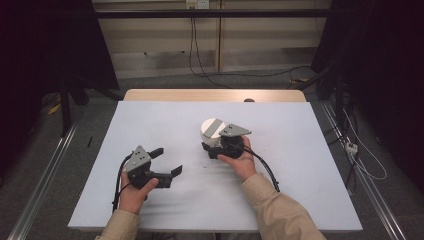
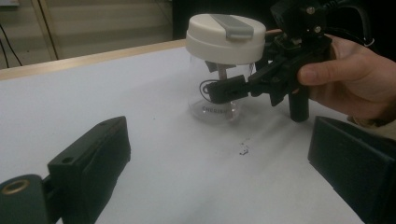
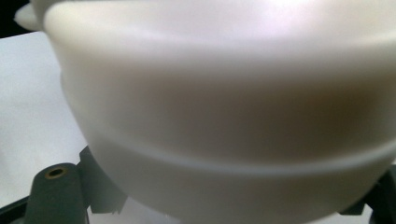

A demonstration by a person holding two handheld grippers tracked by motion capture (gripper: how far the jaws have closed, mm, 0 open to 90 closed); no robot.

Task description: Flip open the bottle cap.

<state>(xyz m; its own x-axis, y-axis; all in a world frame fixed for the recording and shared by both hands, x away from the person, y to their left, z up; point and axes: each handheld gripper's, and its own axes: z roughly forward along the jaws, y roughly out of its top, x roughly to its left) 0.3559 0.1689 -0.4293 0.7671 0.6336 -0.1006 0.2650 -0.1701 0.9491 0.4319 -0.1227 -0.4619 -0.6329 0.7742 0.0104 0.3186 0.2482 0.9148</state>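
Observation:
A clear glass jar [image 2: 215, 100] with a white lid [image 1: 212, 127] that bears a grey flap stands upright near the middle of the white table [image 1: 165, 120]. My right gripper [image 1: 211, 146] reaches it from the near side. One jaw lies across the glass just under the lid and the other is behind the jar, so the right gripper [image 2: 223, 89] is shut on the jar. In the right gripper view the lid [image 3: 224, 93] looms blurred between the two jaws. My left gripper [image 1: 168, 161] rests low at the near left, open, with nothing between its fingers [image 2: 88, 161].
A small dark speck [image 2: 243, 150] lies on the white sheet in front of the jar. A wooden strip [image 1: 215, 95] shows at the table's far edge. Cables hang down the wall behind, and metal rails run along the floor on both sides.

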